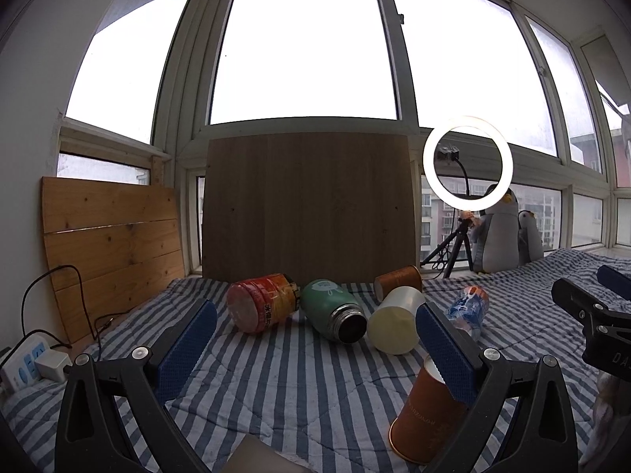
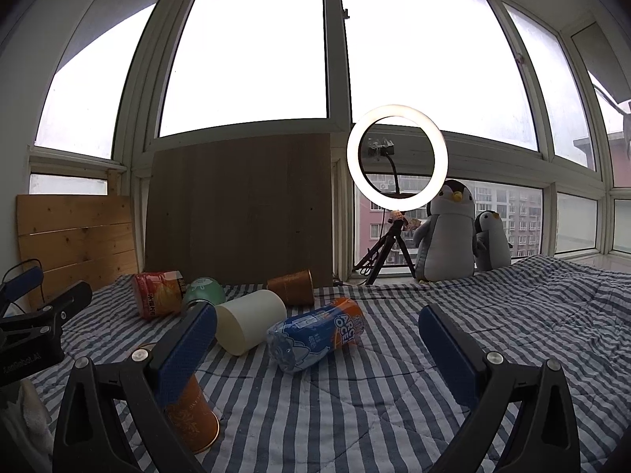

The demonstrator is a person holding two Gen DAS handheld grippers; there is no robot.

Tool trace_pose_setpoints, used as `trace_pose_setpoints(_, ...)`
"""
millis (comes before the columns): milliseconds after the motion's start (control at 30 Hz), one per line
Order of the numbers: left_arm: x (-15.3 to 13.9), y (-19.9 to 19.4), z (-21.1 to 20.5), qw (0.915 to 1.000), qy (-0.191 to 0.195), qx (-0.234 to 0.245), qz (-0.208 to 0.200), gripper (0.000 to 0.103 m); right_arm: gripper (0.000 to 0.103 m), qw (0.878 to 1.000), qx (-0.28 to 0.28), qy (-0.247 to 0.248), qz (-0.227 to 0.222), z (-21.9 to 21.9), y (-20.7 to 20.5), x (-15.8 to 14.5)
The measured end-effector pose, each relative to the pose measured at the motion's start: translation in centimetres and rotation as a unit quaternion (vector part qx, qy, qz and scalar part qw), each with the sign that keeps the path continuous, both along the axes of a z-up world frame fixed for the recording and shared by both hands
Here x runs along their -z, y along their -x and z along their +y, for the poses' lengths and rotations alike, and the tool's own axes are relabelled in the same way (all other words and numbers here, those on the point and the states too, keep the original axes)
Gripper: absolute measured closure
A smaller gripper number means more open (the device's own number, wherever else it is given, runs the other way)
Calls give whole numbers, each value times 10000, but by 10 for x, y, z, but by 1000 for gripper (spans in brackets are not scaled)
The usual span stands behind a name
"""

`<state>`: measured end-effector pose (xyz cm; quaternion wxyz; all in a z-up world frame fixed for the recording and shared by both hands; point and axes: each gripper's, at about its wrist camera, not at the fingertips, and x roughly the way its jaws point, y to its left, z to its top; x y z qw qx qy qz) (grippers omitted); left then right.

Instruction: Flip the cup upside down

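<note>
An orange paper cup (image 1: 428, 414) stands mouth-down on the striped bedcover, partly behind my left gripper's right finger (image 1: 445, 351). It also shows in the right wrist view (image 2: 191, 418), behind my right gripper's left finger (image 2: 185, 351). My left gripper (image 1: 315, 339) is open and empty. My right gripper (image 2: 317, 345) is open and empty. A white cup (image 1: 396, 319) lies on its side farther back, and shows in the right wrist view too (image 2: 248, 325). A second orange cup (image 1: 398, 280) lies on its side behind it.
A red-orange can (image 1: 262, 301), a green flask (image 1: 333, 309) and a blue plastic bottle (image 2: 315, 333) lie on the bedcover (image 1: 284, 386). Wood boards (image 1: 307, 205) lean on the window. A ring light (image 2: 396, 163) on a tripod and toy penguins (image 2: 449, 232) stand at right. A power strip (image 1: 27, 362) lies at left.
</note>
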<state>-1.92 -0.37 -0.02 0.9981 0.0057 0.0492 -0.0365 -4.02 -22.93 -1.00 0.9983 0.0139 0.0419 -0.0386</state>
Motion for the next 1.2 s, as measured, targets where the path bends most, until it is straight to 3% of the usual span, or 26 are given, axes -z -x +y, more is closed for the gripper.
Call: trace_pose_setpoints(1200,0,-2,1,10000,0,1,43,1,2,10000,-21,-64,50,-2,-2,2)
